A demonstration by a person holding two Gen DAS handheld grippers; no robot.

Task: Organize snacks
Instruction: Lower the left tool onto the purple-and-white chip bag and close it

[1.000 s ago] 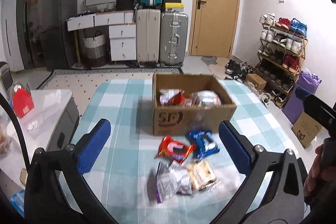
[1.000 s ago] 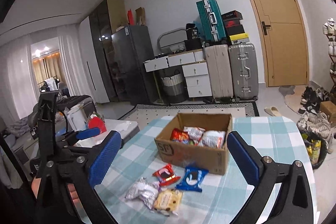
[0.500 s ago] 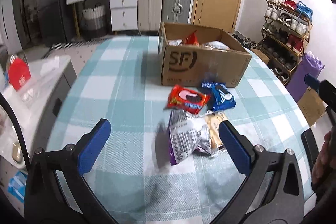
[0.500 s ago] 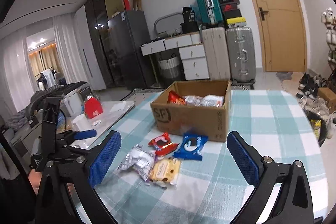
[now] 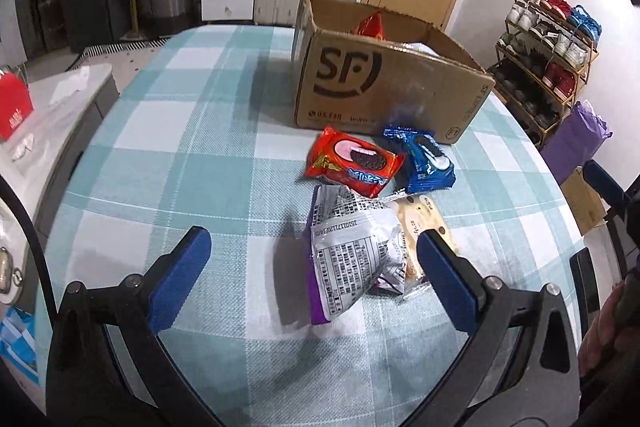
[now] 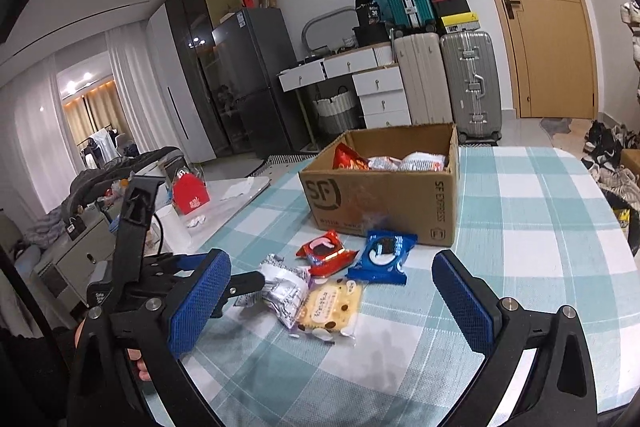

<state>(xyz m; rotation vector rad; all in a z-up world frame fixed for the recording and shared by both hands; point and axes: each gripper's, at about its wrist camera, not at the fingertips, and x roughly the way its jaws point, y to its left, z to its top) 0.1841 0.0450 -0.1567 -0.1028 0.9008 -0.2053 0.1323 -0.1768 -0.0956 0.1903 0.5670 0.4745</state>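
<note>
While both grippers gape, checked tablecloth point(image 5: 168, 163) lies bare.

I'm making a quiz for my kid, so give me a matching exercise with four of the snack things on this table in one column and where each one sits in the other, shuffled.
Things:
1. red cookie pack
2. blue cookie pack
3. silver packet
4. cardboard box

Places:
A. furthest back on the table, snacks inside
B. between the left gripper's open fingers
C. just in front of the box, left of the blue one
D. by the box's front right corner

Pairs: 1-C, 2-D, 3-B, 4-A
</note>
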